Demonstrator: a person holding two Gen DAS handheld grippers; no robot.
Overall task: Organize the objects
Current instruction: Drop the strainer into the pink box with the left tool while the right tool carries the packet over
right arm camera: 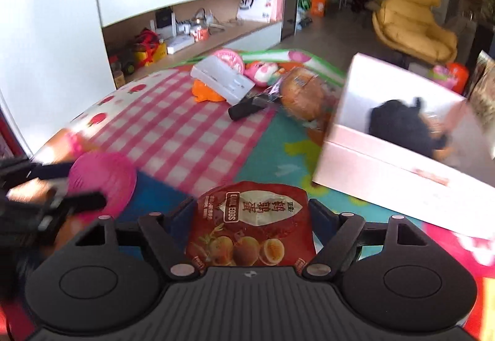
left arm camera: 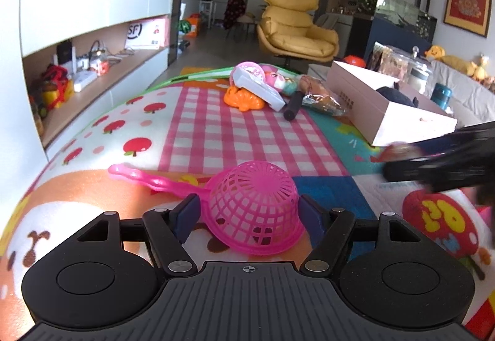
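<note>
Toys and snack packs lie scattered on a patterned play mat (left arm camera: 198, 124), beside a pale pink open box (left arm camera: 386, 106).

Left gripper (left arm camera: 249, 211): fingers spread to either side of a pink plastic strainer (left arm camera: 253, 202), which sits dome-up on the mat between them, its handle running off to the left. Right pad appears to touch the rim; left pad close to the bowl, contact unclear. Whether it has closed on the strainer cannot be told.

Right gripper (right arm camera: 250, 217): clamped on a red packet labelled quail eggs (right arm camera: 250, 226), held between both pads, above the mat and near the box's front corner. In the left wrist view this gripper is a dark blur at right.

Box (right arm camera: 386, 161) holds a dark plush toy (right arm camera: 402, 121) against its inner wall.

Far pile on the mat: white flat case (left arm camera: 256, 87) lying tilted over an orange toy (left arm camera: 244, 100); a round pink item (left arm camera: 247, 69) behind; a black cylindrical handle (left arm camera: 294, 106); a wrapped bun in clear plastic (right arm camera: 303, 96) just beside the box.

Background: yellow lounge chair (left arm camera: 294, 25), wall shelving (left arm camera: 92, 56) with clutter.
</note>
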